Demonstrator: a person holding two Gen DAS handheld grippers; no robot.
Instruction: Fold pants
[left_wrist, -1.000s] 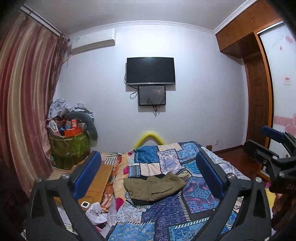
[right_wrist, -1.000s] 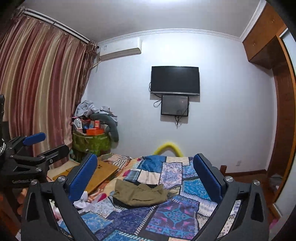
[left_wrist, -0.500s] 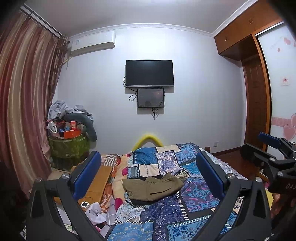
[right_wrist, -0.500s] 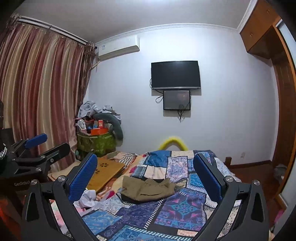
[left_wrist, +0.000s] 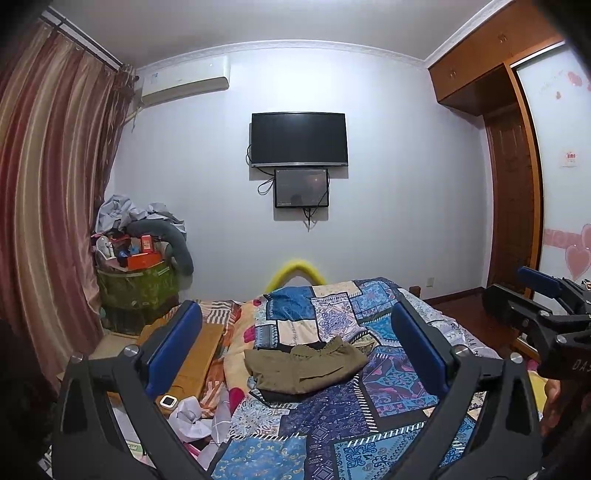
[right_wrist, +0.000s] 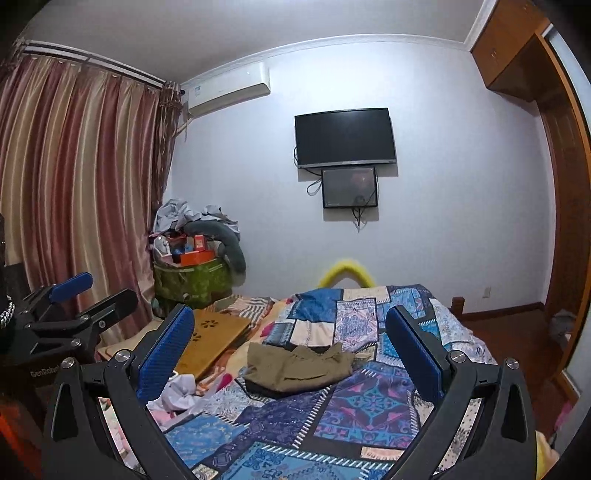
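Left wrist view: the olive pants sit in a compact bundle on the patchwork quilt, a dark layer peeking out underneath, on the side of the bed nearer the wooden board. The left gripper is up in the air well short of the pants, jaws spread wide with nothing between them. The right gripper shows at the edge of this view, away from the pants on the wardrobe side.

Right wrist view: same story. The pants lie bunched, waistband end rumpled on the side away from the board, one flat edge toward it. The right gripper also hangs back from the pants, jaws apart and empty. The left gripper is off on the curtain side.

Honestly that bundle could be a rough heap waiting to be folded or an already folded stack that's just a bit lumpy; I can't call it from here. Either way, my take on handling it well: soft fabric on a soft quilt means pinching only the pants layer, not the quilt under it, and grabbing matching corners so the edges line up instead of twisting.
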